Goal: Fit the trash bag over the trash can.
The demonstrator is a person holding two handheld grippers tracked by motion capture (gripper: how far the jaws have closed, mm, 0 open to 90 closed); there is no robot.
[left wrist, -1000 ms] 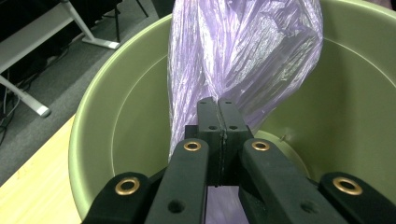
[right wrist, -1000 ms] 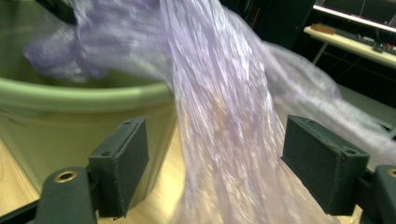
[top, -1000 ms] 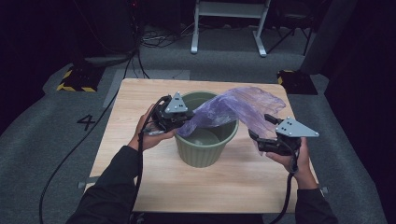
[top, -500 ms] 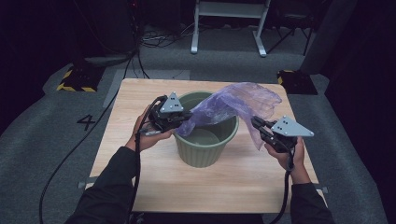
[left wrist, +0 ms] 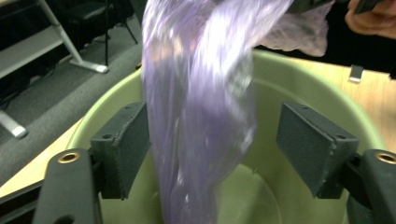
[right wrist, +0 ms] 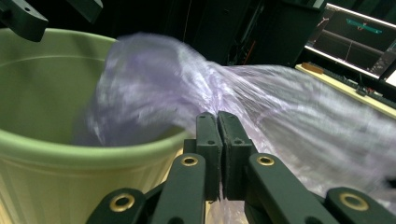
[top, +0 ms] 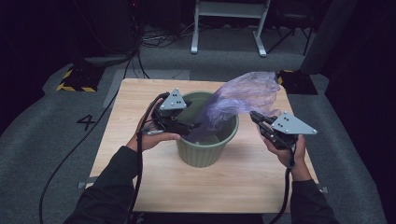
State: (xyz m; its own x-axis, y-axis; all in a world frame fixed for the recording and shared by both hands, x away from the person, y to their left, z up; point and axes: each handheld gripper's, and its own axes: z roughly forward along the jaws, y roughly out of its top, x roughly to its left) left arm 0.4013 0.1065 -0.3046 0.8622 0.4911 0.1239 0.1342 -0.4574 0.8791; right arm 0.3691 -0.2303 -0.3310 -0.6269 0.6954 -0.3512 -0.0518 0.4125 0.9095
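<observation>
A green plastic bin stands in the middle of the wooden table. A thin purple plastic bag stretches from inside the bin up and out over its right rim. My left gripper reaches over the bin's left rim. Its jaws have just been opening, and the bag hangs loose between the pads without being pressed. At the bin's right side my right gripper is shut on the bag's upper end, its jaws pinched together on the film.
The bin's rim lies just left of my right gripper. Bare table runs in front of the bin and to both sides. Beyond the table are grey carpet, a cable, a white metal stand and a yellow-black striped block.
The left gripper's jaws have opened and let go of the bag. The right gripper has closed on the bag's other end and lifted it slightly.
</observation>
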